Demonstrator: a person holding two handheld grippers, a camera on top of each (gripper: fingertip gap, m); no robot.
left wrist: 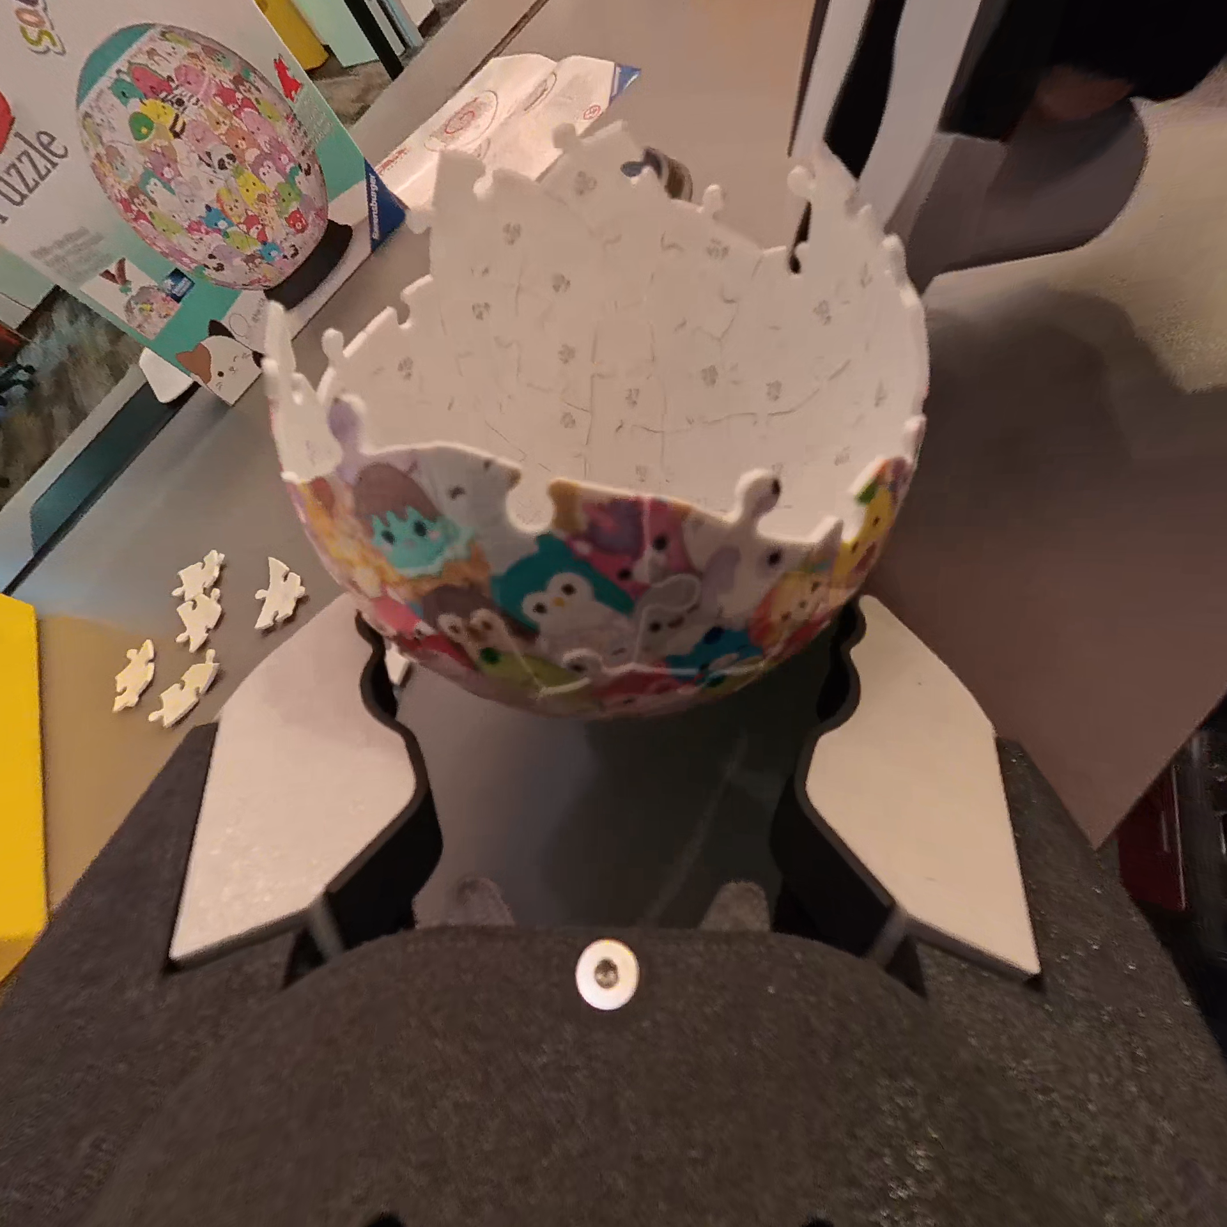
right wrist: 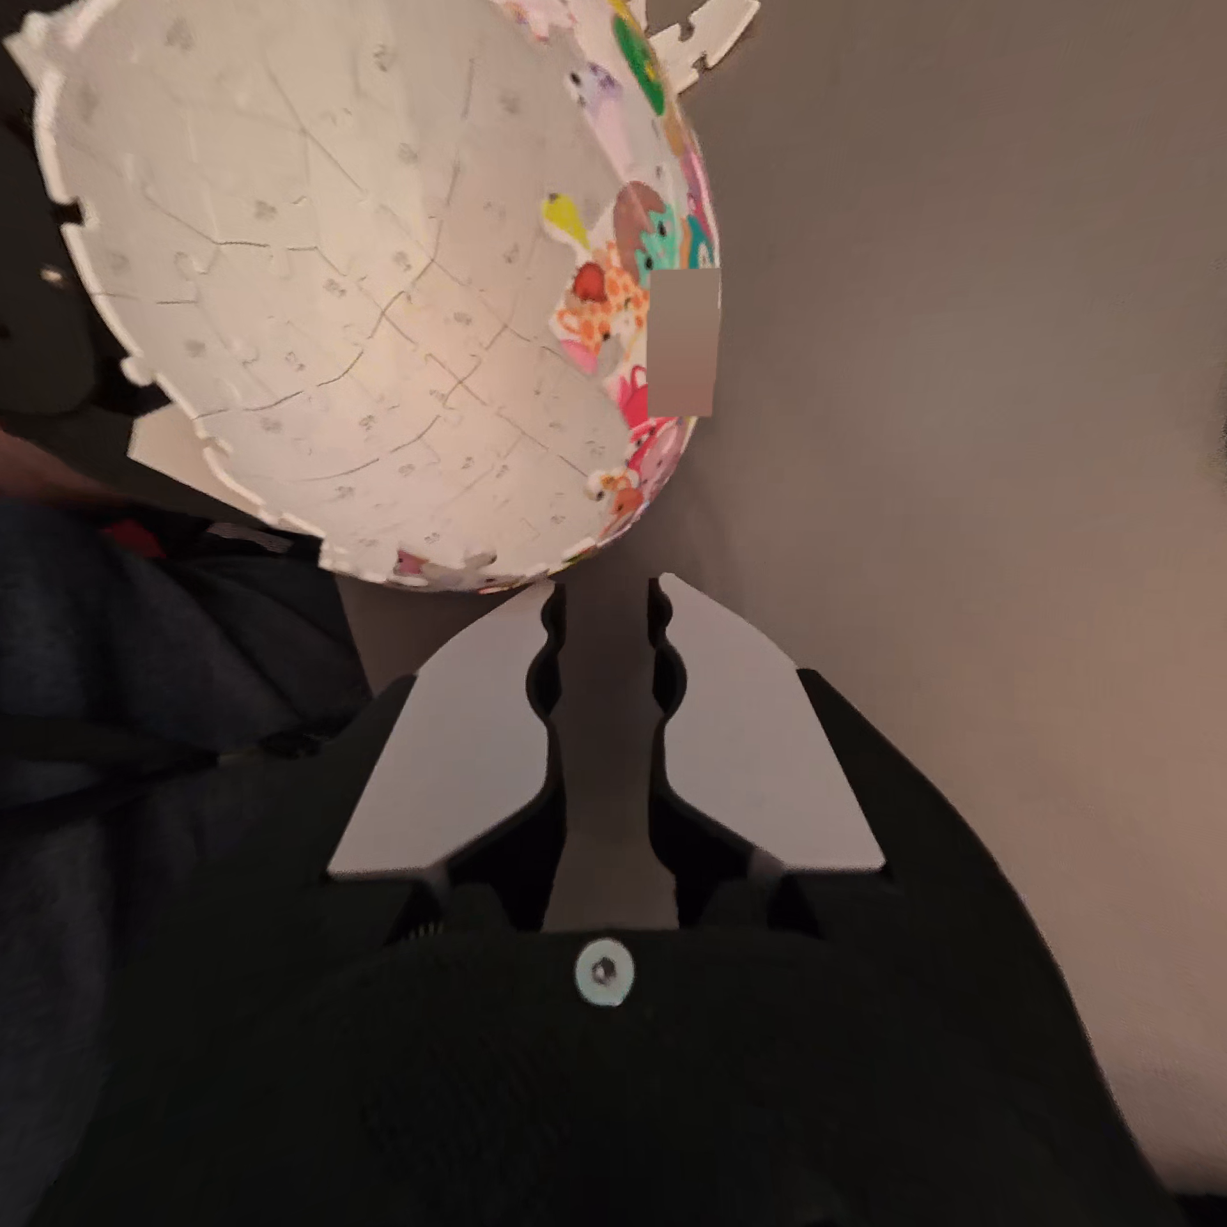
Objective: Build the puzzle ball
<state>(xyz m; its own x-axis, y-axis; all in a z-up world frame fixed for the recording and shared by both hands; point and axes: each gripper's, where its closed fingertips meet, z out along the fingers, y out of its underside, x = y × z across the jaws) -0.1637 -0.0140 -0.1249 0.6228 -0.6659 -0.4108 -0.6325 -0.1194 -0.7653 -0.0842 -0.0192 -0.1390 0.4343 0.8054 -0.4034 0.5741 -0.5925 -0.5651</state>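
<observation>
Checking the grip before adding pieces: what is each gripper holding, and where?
The left gripper clasps the half-built puzzle ball around its lower curve. The right gripper holds nothing.

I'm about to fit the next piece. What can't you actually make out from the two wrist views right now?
- Left wrist view: the puzzle ball hides the left gripper fingertips, so contact is unclear.
- Left wrist view: printed sides of the loose pieces are hidden; they lie white side up.
- Right wrist view: the shell's top is cut off by the frame edge.
- Right wrist view: the right gripper holds no visible piece; blur hides shell contact.
</observation>
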